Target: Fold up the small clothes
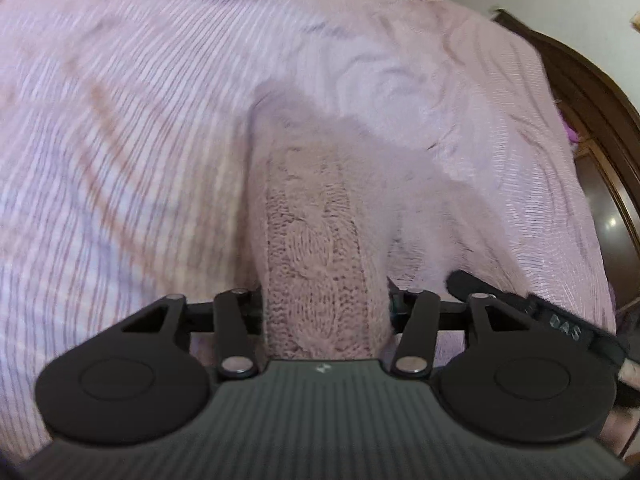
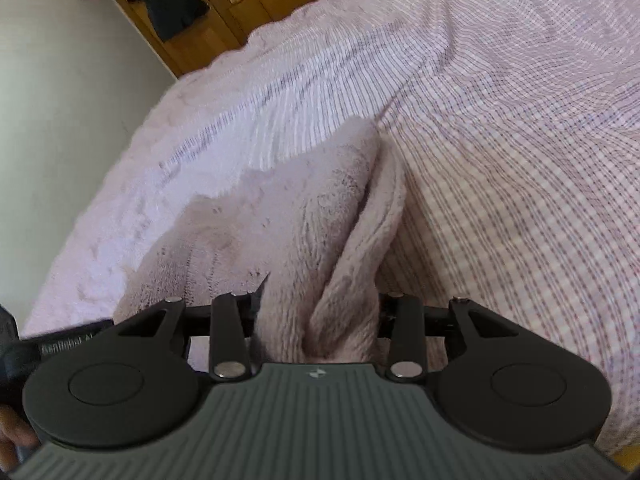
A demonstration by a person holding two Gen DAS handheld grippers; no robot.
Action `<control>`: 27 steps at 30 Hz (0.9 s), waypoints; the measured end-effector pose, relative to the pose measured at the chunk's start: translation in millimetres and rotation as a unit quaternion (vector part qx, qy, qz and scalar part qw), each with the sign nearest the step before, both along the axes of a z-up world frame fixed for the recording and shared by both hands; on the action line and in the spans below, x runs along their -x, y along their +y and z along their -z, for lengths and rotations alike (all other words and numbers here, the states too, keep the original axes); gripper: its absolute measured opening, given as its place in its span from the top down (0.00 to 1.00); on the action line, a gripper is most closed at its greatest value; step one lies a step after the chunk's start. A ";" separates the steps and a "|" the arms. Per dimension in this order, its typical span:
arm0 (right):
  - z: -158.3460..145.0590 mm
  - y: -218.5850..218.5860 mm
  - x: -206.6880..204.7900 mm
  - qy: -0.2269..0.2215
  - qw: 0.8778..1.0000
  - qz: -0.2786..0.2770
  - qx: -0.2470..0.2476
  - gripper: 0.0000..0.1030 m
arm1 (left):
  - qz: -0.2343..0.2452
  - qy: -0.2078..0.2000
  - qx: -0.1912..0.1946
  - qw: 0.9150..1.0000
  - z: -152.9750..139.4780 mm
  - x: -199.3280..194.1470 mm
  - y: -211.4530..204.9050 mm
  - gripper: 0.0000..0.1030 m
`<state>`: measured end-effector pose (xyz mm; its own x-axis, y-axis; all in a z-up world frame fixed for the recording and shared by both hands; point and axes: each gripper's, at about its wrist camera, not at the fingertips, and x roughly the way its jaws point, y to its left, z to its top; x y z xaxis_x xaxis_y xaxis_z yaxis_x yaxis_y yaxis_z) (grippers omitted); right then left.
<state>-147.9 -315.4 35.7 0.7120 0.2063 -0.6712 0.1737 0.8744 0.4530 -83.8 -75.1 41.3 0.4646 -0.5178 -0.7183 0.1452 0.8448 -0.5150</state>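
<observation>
My left gripper (image 1: 326, 304) clamps the pink knit sweater (image 1: 316, 248). My right gripper (image 2: 318, 312) pinches its fleecy fold above the striped bedspread (image 2: 500, 120).

The knit garment (image 1: 320, 264) hangs above the bedspread (image 1: 120, 160), wardrobe (image 2: 224, 12) behind.

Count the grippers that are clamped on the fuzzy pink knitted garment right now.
2. The left gripper grips the fuzzy pink knitted garment at one end; the right gripper pinches a bunched fold of it, above the pink striped bedspread.
</observation>
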 end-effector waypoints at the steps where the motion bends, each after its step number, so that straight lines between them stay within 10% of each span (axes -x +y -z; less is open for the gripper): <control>1: 3.6 1.4 1.2 0.008 1.000 0.006 0.006 0.56 | -0.006 0.017 0.002 1.000 6.6 -0.1 3.4 0.42; 7: -2.5 20.0 26.5 -0.027 0.983 0.041 0.175 0.12 | -0.053 -0.019 0.028 0.998 -5.0 31.1 34.8 0.41; 10: -12.5 24.5 41.1 -0.081 0.966 0.065 0.236 0.12 | -0.105 -0.101 0.035 0.989 -28.6 43.5 53.9 0.65; 13: -21.5 11.7 41.0 -0.125 0.967 0.100 0.197 0.13 | -0.056 -0.189 0.020 0.980 -50.6 35.8 45.6 0.90; 17: -13.0 -2.3 8.6 -0.118 0.982 0.064 0.129 0.32 | 0.017 -0.152 -0.082 0.985 -39.0 -0.6 3.9 0.94; 19: 7.3 0.3 -23.3 -0.024 0.986 0.042 0.158 0.42 | 0.036 -0.153 -0.150 0.976 -20.0 -5.3 -13.8 0.96; 24: -3.1 44.7 -15.9 -0.042 0.953 0.037 0.299 0.42 | 0.017 -0.197 -0.235 0.952 -28.7 18.1 -24.7 0.87; 27: -23.1 55.8 10.7 -0.056 0.950 0.034 0.305 0.41 | -0.012 -0.232 -0.248 0.941 -49.0 44.9 -18.8 0.47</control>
<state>-158.7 -259.6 58.8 0.7840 -0.2455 -0.5702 0.2191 0.9688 -0.1159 -128.7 -93.9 90.3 0.7949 -0.1576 -0.5859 0.2346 0.9704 0.0572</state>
